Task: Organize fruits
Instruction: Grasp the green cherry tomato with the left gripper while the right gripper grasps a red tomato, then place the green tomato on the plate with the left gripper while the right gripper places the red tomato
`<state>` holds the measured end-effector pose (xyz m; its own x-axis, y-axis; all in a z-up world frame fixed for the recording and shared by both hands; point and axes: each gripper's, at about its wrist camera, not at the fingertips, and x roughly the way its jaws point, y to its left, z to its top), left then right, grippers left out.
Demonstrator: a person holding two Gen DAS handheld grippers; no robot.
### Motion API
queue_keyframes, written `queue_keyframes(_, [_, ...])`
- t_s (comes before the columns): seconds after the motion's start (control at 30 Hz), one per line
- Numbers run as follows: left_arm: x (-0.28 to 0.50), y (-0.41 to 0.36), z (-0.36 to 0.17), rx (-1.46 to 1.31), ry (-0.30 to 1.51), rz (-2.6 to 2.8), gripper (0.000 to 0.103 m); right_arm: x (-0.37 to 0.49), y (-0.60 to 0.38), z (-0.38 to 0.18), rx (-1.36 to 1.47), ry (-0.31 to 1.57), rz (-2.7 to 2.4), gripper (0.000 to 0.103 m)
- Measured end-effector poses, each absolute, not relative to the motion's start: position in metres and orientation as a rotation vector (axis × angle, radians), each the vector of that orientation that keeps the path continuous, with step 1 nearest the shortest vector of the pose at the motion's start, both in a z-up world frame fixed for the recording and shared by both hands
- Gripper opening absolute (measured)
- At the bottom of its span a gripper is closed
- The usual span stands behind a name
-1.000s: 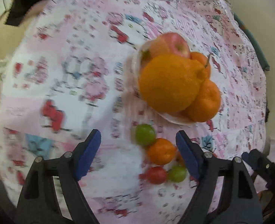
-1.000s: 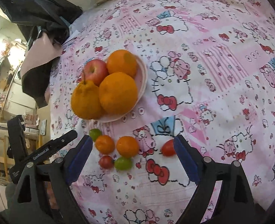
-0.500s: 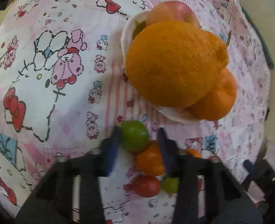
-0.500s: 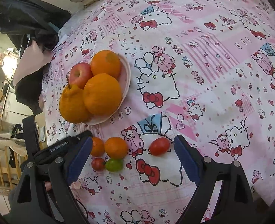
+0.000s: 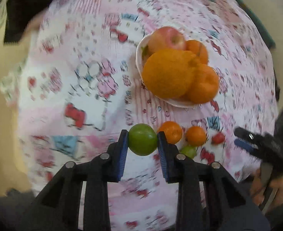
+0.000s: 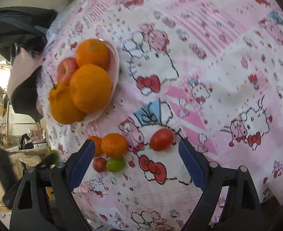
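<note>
The cloth [image 6: 208,61] is pink and white with red-bowed cartoon cats. Orange citrus [image 6: 90,89] and a red apple [image 6: 66,70] fill a pale pink plate [image 6: 115,65]. Blue-padded black tongs [image 5: 142,144] pinch a green fruit [image 5: 142,139].

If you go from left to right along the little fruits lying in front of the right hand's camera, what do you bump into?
Little red tomato → small green fruit → bigger red tomato. The two small oranges sit just above the first pair, overlapping them, so I left them out.

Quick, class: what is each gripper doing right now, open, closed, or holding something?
Left gripper: closed on the green fruit.
Right gripper: open, holding nothing.
</note>
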<state>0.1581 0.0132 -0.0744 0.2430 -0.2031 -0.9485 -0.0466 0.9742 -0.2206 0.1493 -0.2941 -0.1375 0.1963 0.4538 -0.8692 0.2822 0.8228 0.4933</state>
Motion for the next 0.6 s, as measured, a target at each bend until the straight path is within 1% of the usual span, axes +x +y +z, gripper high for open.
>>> queue_keyframes(0.07, [0.151, 0.018, -0.063, -0.214, 1.294, -0.111, 0.026, 0.149, -0.295, -0.143, 0.637, 1.416, 0.111, 0.082])
queue_keyframes(0.1, [0.146, 0.020, -0.061, -0.220, 1.282, -0.106, 0.026, 0.149, -0.295, -0.146, 0.632, 1.423, 0.108, 0.074])
queue_keyframes(0.17, [0.140, 0.023, -0.061, -0.223, 1.267, -0.099, 0.027, 0.149, -0.295, -0.154, 0.617, 1.451, 0.093, 0.067])
queue_keyframes(0.2, [0.135, 0.023, -0.064, -0.207, 1.257, -0.098, 0.027, 0.149, -0.294, -0.158, 0.608, 1.467, 0.080, 0.060])
queue_keyframes(0.23, [0.133, 0.021, -0.065, -0.188, 1.250, -0.098, 0.026, 0.150, -0.293, -0.163, 0.598, 1.482, 0.068, 0.056])
queue_keyframes(0.33, [0.128, 0.016, -0.073, -0.145, 1.248, -0.098, 0.026, 0.153, -0.288, -0.171, 0.570, 1.506, 0.044, 0.053])
queue_keyframes(0.5, [0.130, 0.013, -0.080, -0.159, 1.249, -0.105, 0.027, 0.162, -0.282, -0.180, 0.544, 1.521, 0.026, 0.052])
queue_keyframes(0.57, [0.132, 0.011, -0.080, -0.155, 1.240, -0.105, 0.027, 0.162, -0.280, -0.181, 0.518, 1.518, 0.022, 0.049])
queue_keyframes(0.6, [0.132, 0.011, -0.079, -0.161, 1.236, -0.109, 0.027, 0.162, -0.280, -0.182, 0.509, 1.518, 0.019, 0.045])
